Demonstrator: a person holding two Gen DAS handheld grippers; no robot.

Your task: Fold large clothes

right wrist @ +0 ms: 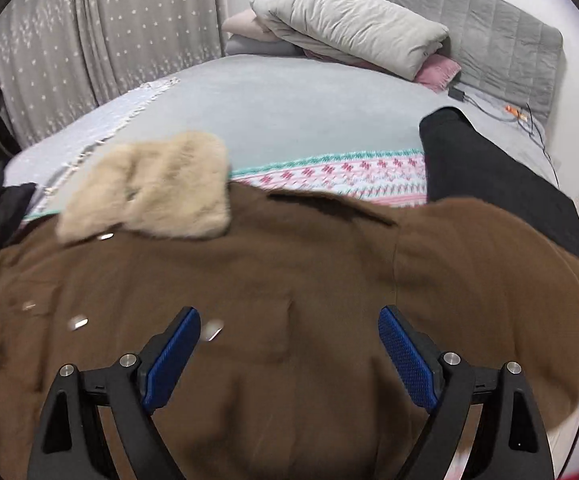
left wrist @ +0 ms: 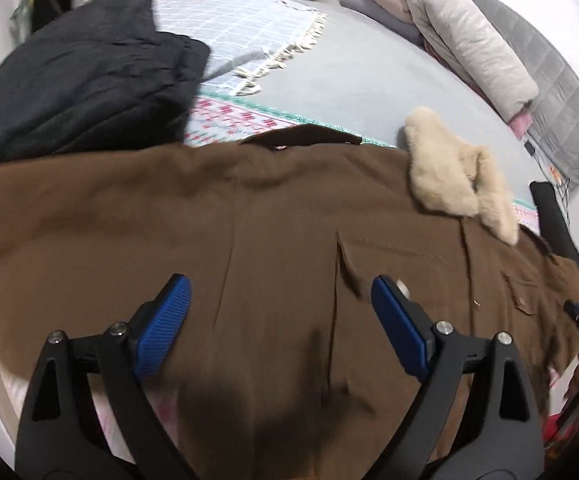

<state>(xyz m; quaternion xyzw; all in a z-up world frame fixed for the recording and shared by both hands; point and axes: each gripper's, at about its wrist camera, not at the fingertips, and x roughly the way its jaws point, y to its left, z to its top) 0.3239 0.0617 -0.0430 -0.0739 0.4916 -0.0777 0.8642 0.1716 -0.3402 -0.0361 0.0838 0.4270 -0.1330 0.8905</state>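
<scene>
brown coat (left wrist: 217, 240) lies spread across the bed (right wrist: 309, 112), fur collar (right wrist: 149, 208) on top. left gripper (left wrist: 281, 304) and right gripper (right wrist: 289, 340) hover released, holding nothing — best to pinch matching edges, then fold evenly.

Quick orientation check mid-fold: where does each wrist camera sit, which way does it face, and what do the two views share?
Left wrist: on the left gripper, angled down over the brown coat; its open blue-padded fingers show.
Right wrist: on the right gripper, angled down at the coat towards the headboard; open fingers show.
Shared: coat, cream fur collar, patterned blanket, folded duvet.
</scene>
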